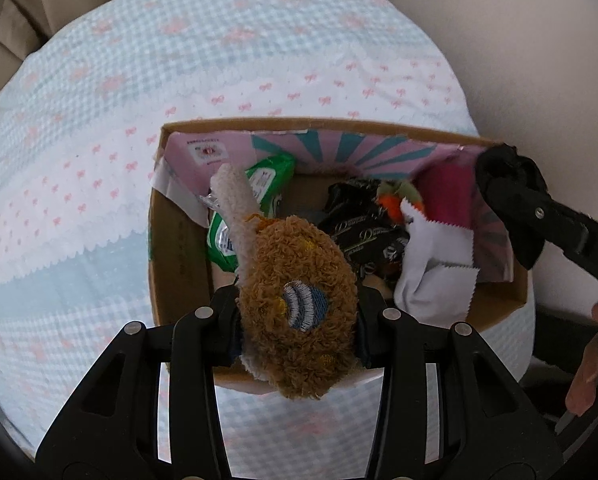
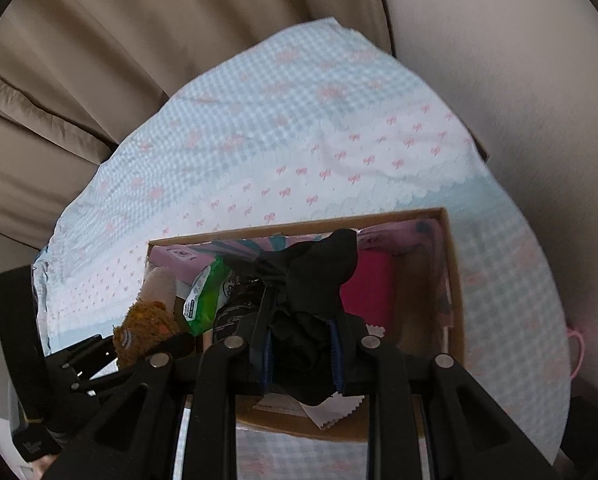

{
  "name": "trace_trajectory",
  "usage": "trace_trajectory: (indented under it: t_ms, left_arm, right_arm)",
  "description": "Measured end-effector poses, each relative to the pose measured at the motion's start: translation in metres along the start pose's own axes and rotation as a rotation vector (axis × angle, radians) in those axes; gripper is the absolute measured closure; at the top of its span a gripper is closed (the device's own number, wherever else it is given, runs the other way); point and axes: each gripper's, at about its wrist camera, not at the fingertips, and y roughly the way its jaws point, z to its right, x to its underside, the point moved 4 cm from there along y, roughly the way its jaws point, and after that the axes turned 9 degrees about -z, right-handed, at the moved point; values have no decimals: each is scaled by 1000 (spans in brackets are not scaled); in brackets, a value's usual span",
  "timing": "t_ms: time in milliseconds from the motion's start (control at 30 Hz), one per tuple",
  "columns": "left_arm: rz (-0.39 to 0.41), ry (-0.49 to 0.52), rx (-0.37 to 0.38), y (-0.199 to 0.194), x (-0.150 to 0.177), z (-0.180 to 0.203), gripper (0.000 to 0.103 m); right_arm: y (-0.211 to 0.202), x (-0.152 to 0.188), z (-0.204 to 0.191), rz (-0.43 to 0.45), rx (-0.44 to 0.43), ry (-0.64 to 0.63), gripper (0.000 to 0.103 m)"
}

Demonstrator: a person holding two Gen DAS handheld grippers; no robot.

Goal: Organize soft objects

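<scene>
One brown plush [image 1: 299, 304] and one black cloth [image 2: 319, 292], each clamped in tongs.

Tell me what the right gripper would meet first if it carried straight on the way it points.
Probably the magenta cloth inside the cardboard box; the black fabric clamped in the right gripper hides the line, so depth is unclear.

Repeated cursive "D" on dark wrapper [image 1: 363, 236]

Both tools are matte black plastic. The left tool [image 1: 297, 320] has 4 angular linkage bars with triangular cut-outs and round silver rivets. The right tool [image 2: 299, 354] is built alike, with blue pads [image 2: 336, 356] inside. Bare skin of the right hand [image 1: 587, 368] shows.
</scene>
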Motion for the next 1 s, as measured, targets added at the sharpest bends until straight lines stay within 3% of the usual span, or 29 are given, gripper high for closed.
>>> trace_trajectory:
  t_ms: [67, 100, 133, 167, 200, 267, 300, 733, 1000]
  left_arm:
    - [-3, 10, -22, 2, 1, 1, 57]
    - [-4, 12, -27, 1, 2, 1, 43]
    - [-9, 15, -35, 1, 3, 1, 17]
    - [-11, 17, -36, 1, 3, 1, 4]
    - [-4, 20, -37, -1, 5, 0, 0]
    - [-1, 21, -39, -4, 8, -1, 0]
    - [0, 18, -39, -6, 10, -3, 0]
    - [93, 0, 2, -67, 38, -7, 0]
    - [217, 20, 23, -153, 69, -8, 0]
  right_arm:
    - [9, -2, 1, -31, -14, 9, 77]
    - [12, -3, 1, -43, -19, 13, 72]
    - [15, -4, 1, -59, -28, 19, 67]
    - [18, -5, 1, -72, -42, 29, 49]
    - [19, -4, 2, -73, -50, 33, 31]
    - [19, -6, 2, -67, -70, 35, 8]
    - [19, -5, 1, -71, -70, 29, 3]
    - [-27, 16, -12, -8, -23, 18, 3]
    - [-97, 36, -44, 84, 7, -17, 3]
